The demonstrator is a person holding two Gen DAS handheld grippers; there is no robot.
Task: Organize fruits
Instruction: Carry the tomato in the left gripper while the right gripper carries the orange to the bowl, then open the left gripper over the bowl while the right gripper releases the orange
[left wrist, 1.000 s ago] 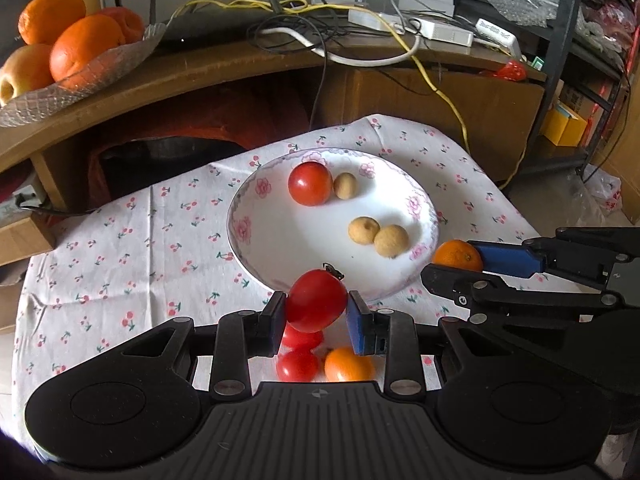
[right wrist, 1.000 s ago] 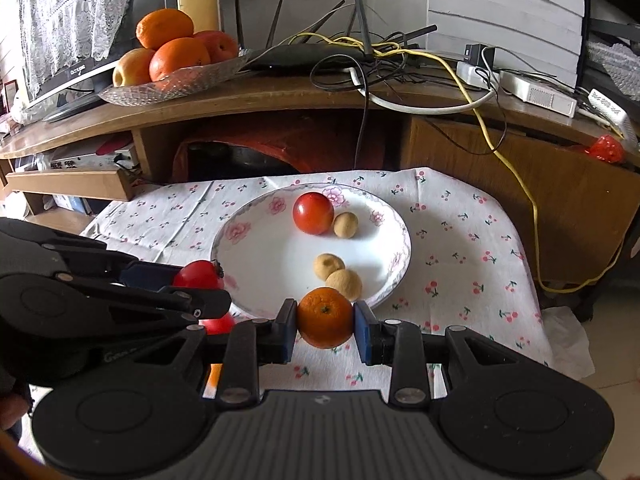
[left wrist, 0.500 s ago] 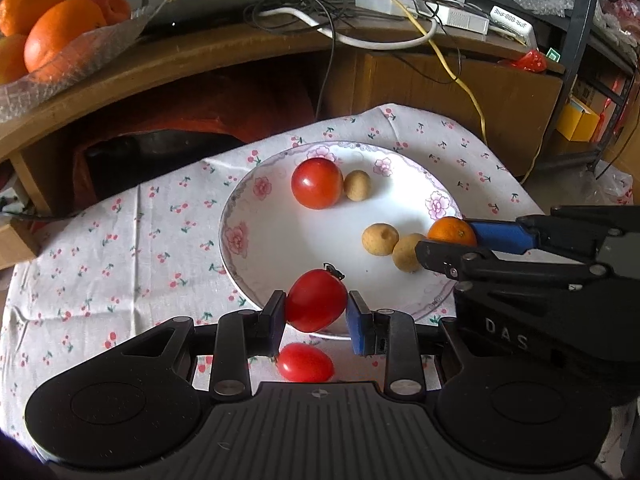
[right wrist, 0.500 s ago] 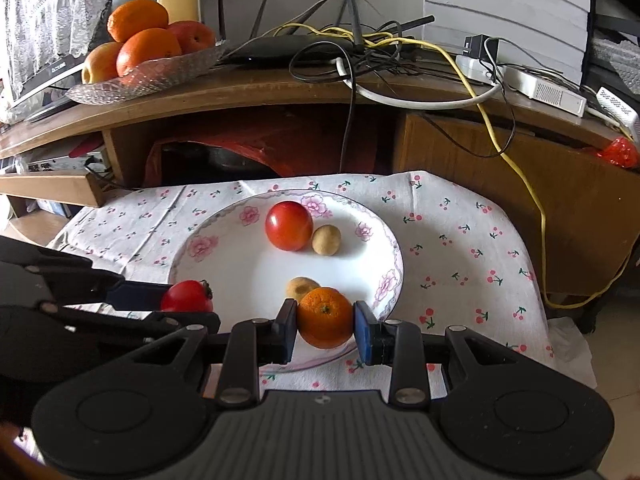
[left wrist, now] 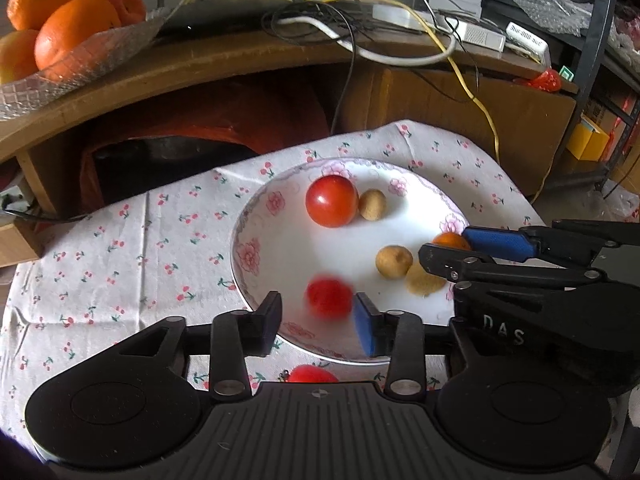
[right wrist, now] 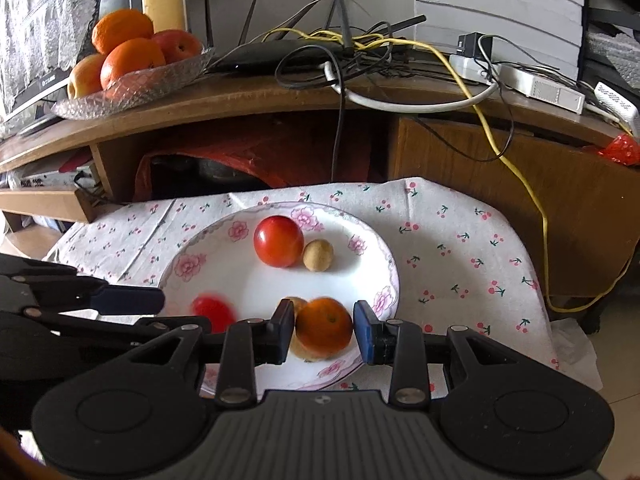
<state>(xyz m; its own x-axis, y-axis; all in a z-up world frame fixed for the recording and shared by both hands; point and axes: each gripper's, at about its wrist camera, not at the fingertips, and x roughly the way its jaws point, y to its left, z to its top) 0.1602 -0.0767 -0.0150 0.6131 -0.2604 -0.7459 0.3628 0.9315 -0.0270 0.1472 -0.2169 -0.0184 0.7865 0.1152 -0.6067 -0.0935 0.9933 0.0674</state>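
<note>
A white plate (right wrist: 182,276) rimmed with pink flowers is seen on a white cloth (right wrist: 452,248) printed with small red cherries. Two red tomatoes (right wrist: 279,241) (left wrist: 329,297), tan-brown small fruits (left wrist: 394,261) at 3 o'clock and an orange tangerine (right wrist: 325,325) are shown on it. Blue pads (left wrist: 364,328) are carried on black gripper frames.

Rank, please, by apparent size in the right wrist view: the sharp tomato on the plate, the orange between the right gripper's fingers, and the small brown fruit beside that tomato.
1. Orange, largest, though it sits nearest the camera, so its lead over the tomato is unsure.
2. Tomato, nearly as big.
3. Small brown fruit, clearly smallest.
</note>
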